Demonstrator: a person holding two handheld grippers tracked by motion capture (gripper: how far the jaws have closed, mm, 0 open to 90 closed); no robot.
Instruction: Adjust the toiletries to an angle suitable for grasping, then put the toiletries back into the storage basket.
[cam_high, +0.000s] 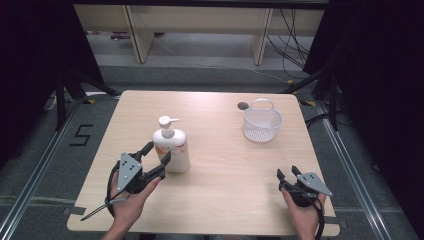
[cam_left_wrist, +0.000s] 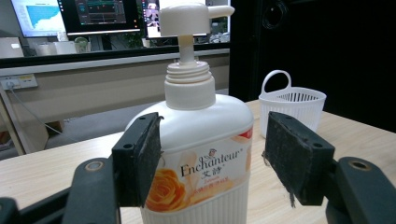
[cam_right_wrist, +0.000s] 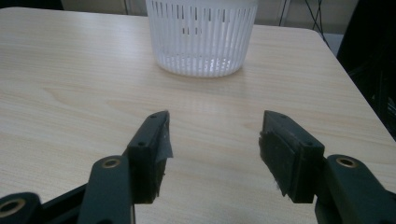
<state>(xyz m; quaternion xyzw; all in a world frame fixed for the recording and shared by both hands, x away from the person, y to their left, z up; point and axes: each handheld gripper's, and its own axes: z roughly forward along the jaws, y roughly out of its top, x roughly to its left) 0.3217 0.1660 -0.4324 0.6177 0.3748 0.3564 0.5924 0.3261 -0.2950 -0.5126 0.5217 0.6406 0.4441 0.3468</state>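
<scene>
Your left gripper (cam_high: 159, 152) stands with its jaws wide on either side of the pump bottle (cam_high: 171, 148); the right pad is clear of it, and the left one sits against its shoulder or just off it. The bottle is upright, left of the table's (cam_high: 225, 170) middle. Your right gripper (cam_high: 288, 173) is open over bare wood, facing the white basket (cam_high: 262, 123).

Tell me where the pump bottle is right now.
In the high view the pump bottle stands left of the table's centre, between the left gripper's open jaws, the basket far right.
</scene>
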